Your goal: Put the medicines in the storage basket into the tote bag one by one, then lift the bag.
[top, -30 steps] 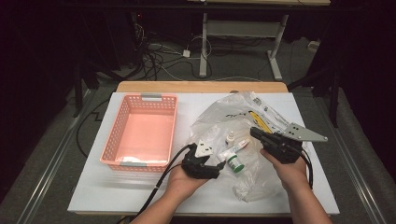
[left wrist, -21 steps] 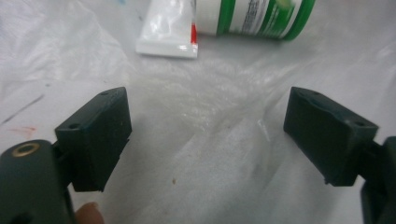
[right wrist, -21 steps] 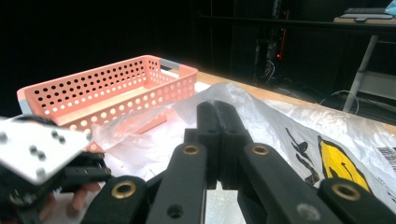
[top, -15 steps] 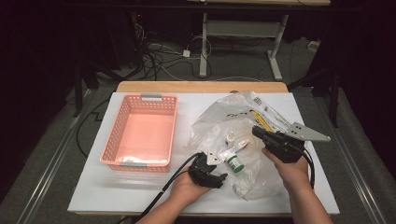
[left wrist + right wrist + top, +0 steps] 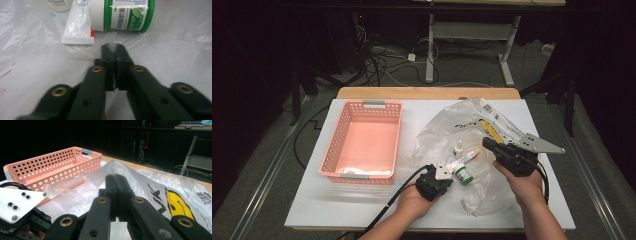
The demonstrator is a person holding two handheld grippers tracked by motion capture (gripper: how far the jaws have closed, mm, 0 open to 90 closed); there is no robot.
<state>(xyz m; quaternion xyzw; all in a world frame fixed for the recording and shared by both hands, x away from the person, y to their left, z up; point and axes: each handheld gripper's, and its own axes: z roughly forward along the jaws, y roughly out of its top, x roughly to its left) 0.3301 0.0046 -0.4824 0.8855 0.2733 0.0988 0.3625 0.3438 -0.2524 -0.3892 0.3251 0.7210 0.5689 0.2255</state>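
Pinching the clear bag's [image 5: 160,52] edge, left claw [image 5: 114,48] just closed.

I see thin crinkled glossy plastic bag [image 5: 447,130]; perforated matt plastic basket [image 5: 362,145]; jar [image 5: 122,13] with glossy paper label; smooth white surface [image 5: 337,205].

The left hand-held gripper [image 5: 443,176] has come down and nearer the person, onto the crumpled clear plastic bag [image 5: 447,132] just before the green white-capped jar [image 5: 464,177]. Its jaws have just been closing and now pinch a fold of the bag's film.
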